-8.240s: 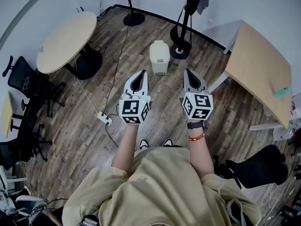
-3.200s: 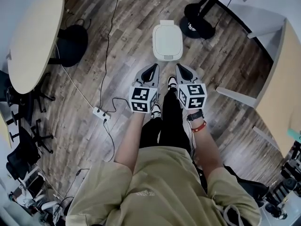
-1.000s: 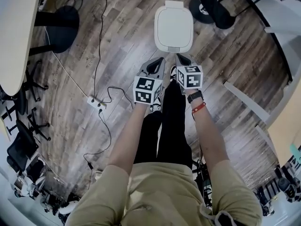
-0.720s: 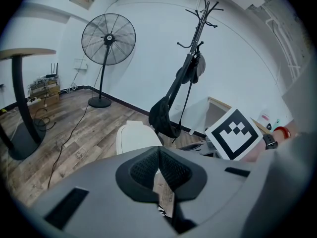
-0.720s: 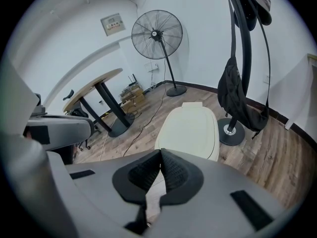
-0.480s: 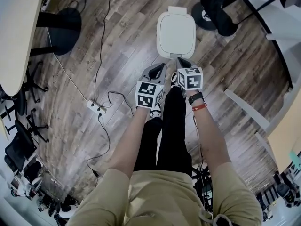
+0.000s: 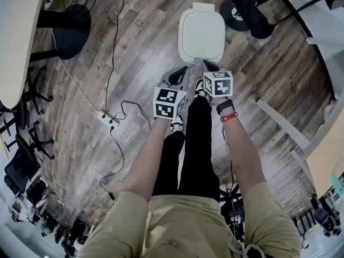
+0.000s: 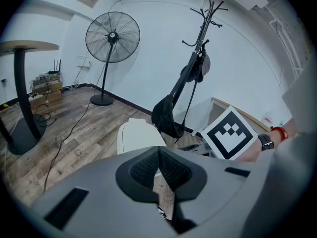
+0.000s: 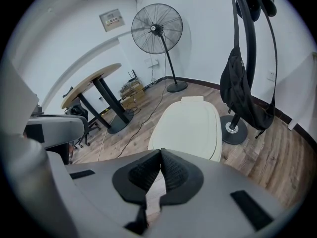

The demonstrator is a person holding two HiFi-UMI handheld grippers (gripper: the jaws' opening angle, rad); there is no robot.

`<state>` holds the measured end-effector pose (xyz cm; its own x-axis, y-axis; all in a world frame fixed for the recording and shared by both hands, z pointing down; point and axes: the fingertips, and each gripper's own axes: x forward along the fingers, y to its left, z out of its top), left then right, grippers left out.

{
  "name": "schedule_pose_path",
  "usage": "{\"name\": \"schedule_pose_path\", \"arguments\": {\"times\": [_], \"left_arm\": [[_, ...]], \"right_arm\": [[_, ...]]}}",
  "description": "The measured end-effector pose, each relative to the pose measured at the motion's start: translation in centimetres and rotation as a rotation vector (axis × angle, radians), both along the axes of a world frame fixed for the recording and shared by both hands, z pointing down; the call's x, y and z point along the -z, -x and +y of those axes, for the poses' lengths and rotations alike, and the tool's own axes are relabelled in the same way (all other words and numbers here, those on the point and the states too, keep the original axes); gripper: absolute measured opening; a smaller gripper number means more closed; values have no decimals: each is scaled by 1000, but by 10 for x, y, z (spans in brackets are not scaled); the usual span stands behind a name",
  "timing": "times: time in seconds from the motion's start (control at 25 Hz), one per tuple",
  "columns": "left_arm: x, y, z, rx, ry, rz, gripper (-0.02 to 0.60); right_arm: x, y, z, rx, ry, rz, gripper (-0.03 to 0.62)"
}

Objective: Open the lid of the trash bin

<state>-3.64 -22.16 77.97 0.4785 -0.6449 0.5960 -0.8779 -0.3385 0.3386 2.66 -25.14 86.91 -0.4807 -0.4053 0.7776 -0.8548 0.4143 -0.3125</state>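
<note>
A cream-white trash bin (image 7: 201, 34) stands on the wood floor with its lid down flat. Both grippers hang just short of its near edge. My left gripper (image 7: 183, 69) is shut and empty, slightly left of the bin's front corner. Also shut and empty, my right gripper (image 7: 206, 63) has its tip almost over the front rim. The left gripper view has the bin (image 8: 138, 135) just beyond the closed jaws (image 8: 158, 148). Ahead of the closed jaws (image 9: 161, 152) in the right gripper view lies the lid (image 9: 190, 125), filling the middle.
A coat stand's black base (image 7: 244, 7) sits right behind the bin, with a bag hanging (image 9: 242, 93). A power strip (image 7: 106, 118) and cables lie on the floor at left. A round table's base (image 7: 67, 26) and a standing fan (image 8: 112, 36) are farther off. White desk legs (image 7: 279, 120) stand at right.
The person has walked up to the bin, which was far across the room and now lies right under the grippers. Both grippers stayed shut; the right tip edged closer to the front rim.
</note>
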Motion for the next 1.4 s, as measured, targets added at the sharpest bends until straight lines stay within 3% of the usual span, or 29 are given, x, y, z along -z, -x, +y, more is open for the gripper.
{"name": "schedule_pose_path", "arguments": {"times": [1.4], "left_arm": [[-63, -4, -10, 19, 56, 12, 23]], "right_arm": [[-90, 0, 3, 57, 103, 34, 14]]}}
